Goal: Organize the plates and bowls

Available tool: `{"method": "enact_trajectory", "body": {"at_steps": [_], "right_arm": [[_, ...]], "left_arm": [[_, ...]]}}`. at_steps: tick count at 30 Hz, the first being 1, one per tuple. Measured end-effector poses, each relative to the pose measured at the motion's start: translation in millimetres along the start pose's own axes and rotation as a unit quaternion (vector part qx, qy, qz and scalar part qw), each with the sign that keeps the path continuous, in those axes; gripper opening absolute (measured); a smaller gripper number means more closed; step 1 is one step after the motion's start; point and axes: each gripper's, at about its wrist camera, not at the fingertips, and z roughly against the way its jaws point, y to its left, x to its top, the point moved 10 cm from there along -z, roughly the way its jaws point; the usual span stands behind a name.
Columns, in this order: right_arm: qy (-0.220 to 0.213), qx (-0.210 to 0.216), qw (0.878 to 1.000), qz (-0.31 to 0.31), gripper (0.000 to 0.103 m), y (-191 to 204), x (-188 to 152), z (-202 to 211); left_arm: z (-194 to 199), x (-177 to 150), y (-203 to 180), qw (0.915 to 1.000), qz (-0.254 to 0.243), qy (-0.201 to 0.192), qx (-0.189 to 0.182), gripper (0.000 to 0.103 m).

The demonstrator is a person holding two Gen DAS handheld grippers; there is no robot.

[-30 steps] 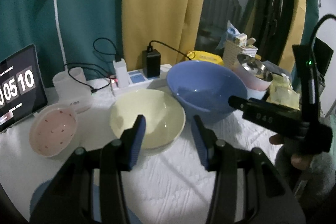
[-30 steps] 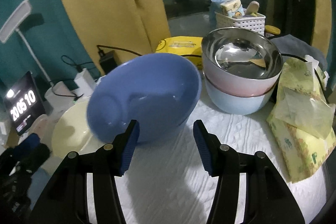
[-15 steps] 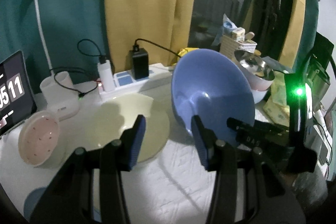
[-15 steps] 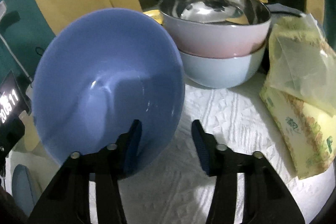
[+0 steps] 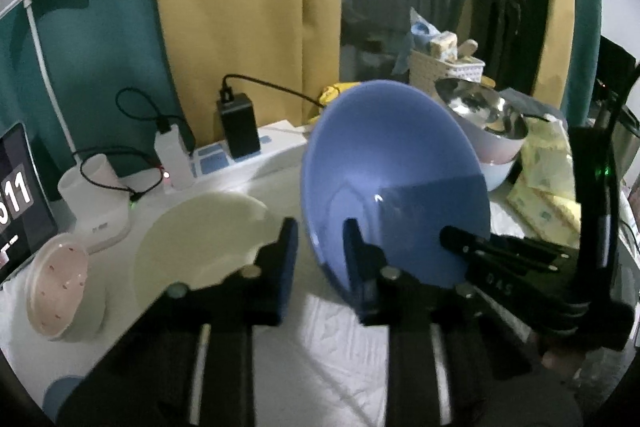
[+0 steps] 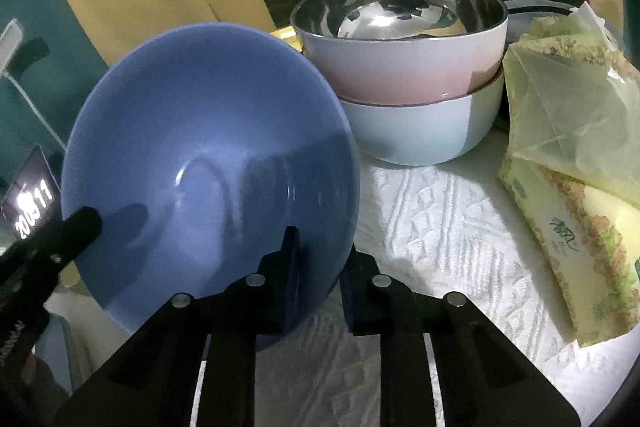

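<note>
Both tongs had narrowed since half a second before. Right gripper (image 6: 320, 263) had closed on the rim of the blue bowl (image 6: 208, 155), one finger inside the wall and the other outside it, where earlier the bowl's edge only stood between spread fingers. That bowl was tipped steeply on its side, its mouth turned toward both cameras, tilted further than a second ago, when it sat nearly level on the white cloth (image 6: 440, 219). Left gripper (image 5: 318, 247) held nothing; its fingers stood part-way apart, closer together than in the earlier frames. Its right finger sat against the lower edge of the blue bowl in that view, though I could not tell whether they touched.

Just left of the blue bowl lay the cream bowl (image 5: 200, 239), flat on the cloth. Further left sat the small pink bowl (image 5: 56, 291). Behind the blue bowl, the steel-lined pink bowl (image 6: 404, 39) rested nested in the pale blue bowl (image 6: 420, 131). To their right lay the yellow tissue pack (image 6: 576, 227).
</note>
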Motion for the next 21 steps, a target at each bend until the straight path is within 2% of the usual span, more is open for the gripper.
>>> {"method": "enact_trajectory", "body": {"at_steps": [14,21], "right_arm": [[-0.029,0.002,1.0,0.005,0.016,4,9,46],[-0.035,0.001,0.999,0.008,0.016,18,-8,73]], "left_arm": [[24,-3,0,1.0,0.005,-0.005,-0.002,0.02],[47,-8,-2,0.9999,0.007,-0.011,-0.01,0.02]]}}
